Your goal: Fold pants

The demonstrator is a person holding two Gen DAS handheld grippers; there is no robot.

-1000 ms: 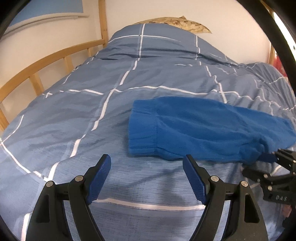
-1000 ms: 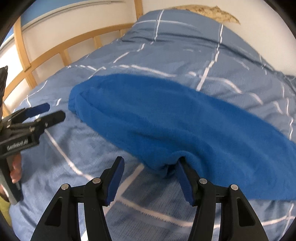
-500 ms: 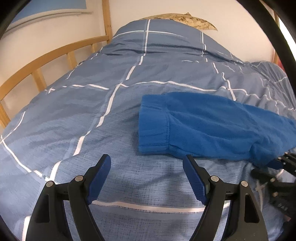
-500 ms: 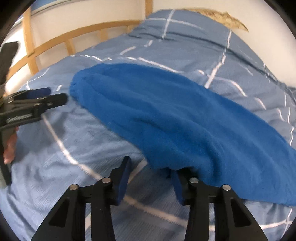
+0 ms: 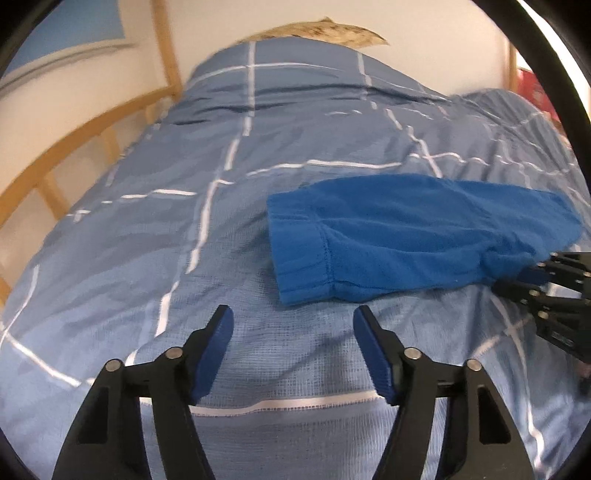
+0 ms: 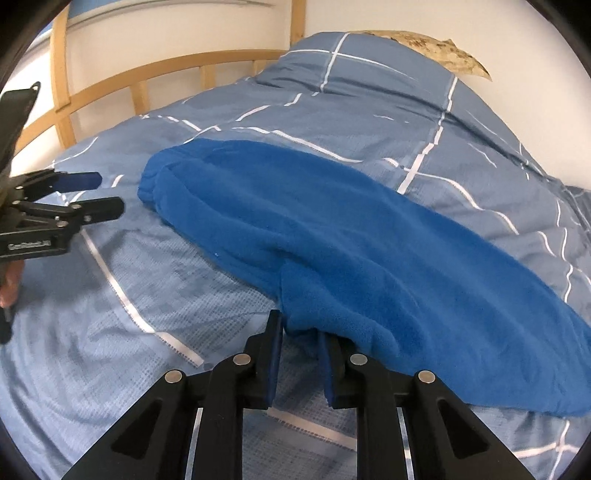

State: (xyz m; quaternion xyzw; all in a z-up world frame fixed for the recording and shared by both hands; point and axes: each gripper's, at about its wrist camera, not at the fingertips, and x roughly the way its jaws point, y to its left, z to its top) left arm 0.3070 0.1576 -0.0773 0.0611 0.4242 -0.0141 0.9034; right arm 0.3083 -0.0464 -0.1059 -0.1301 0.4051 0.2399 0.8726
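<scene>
Blue fleece pants (image 5: 406, 229) lie folded lengthwise on the bed, waistband toward the left gripper; they also fill the middle of the right wrist view (image 6: 351, 240). My left gripper (image 5: 291, 332) is open and empty, just short of the waistband corner. It also shows at the left of the right wrist view (image 6: 92, 195). My right gripper (image 6: 301, 332) has its jaws closed in on a fold at the near edge of the pants. It shows at the right edge of the left wrist view (image 5: 532, 280).
A blue duvet (image 5: 184, 240) with white grid lines covers the bed. A wooden rail (image 6: 147, 74) runs along the far left side. A patterned pillow (image 5: 317, 31) lies at the head by the wall.
My right gripper has closed from wide open onto the near edge of the pants. My left gripper has moved closer to the waistband and narrowed slightly, still open.
</scene>
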